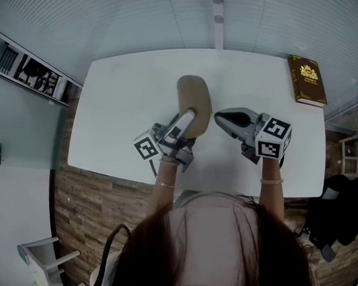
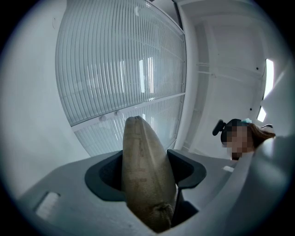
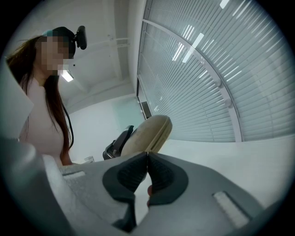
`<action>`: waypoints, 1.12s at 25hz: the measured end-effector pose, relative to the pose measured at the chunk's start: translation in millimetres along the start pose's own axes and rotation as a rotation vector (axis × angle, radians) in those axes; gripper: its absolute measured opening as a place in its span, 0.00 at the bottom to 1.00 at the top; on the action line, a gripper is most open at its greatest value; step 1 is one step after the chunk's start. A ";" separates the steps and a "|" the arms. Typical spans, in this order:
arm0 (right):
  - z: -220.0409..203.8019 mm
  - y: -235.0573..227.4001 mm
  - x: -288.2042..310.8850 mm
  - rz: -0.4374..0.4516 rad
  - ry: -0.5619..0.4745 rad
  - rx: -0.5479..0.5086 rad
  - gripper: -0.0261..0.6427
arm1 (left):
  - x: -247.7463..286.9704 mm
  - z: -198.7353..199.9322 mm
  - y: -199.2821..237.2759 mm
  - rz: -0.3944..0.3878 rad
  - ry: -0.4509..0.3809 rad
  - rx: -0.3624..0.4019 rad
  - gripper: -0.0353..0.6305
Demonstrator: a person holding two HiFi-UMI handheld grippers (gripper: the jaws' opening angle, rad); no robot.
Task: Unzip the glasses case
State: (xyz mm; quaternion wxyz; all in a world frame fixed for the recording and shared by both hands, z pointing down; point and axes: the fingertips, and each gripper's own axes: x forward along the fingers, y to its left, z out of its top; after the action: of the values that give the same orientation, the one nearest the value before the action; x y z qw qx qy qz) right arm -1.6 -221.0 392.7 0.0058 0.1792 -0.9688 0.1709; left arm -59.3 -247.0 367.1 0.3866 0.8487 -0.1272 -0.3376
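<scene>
The head view looks steeply down from above the person [image 1: 215, 240] onto the white table [image 1: 122, 100], with the left gripper [image 1: 188, 122] and the right gripper [image 1: 218, 116] at mid-frame. The left gripper view sits close behind its jaws, tilted up at the blinds [image 2: 120, 60]. The right gripper view looks level across the tabletop. All three views share the glasses case [image 1: 194, 96], and both gripper views catch the person at a frame edge.

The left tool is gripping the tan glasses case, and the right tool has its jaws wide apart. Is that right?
Not quite. The right tool has its jaws closed together, not wide apart, as the right gripper view shows. The rest holds: the left tool is gripping the tan glasses case.
</scene>
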 end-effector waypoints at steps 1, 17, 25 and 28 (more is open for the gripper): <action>-0.6 0.0 0.2 0.001 0.002 0.002 0.05 | 1.9 0.2 -0.9 -0.006 -0.009 -0.021 0.48; -10.2 0.4 -1.8 0.019 0.025 0.015 0.05 | 9.1 4.7 5.8 0.004 -0.062 -0.055 0.48; -14.0 -1.7 -1.6 0.028 0.030 0.029 0.05 | 13.3 6.7 11.3 0.016 -0.067 -0.059 0.48; -14.5 -1.8 -0.7 0.034 0.032 0.035 0.05 | 14.3 8.0 13.5 0.021 -0.071 -0.058 0.48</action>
State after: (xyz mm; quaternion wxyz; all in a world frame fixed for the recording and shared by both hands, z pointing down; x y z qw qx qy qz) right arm -1.0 -217.5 407.0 0.0153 0.1602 -0.9683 0.1909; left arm -53.5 -267.3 366.6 0.4098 0.8232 -0.1399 -0.3672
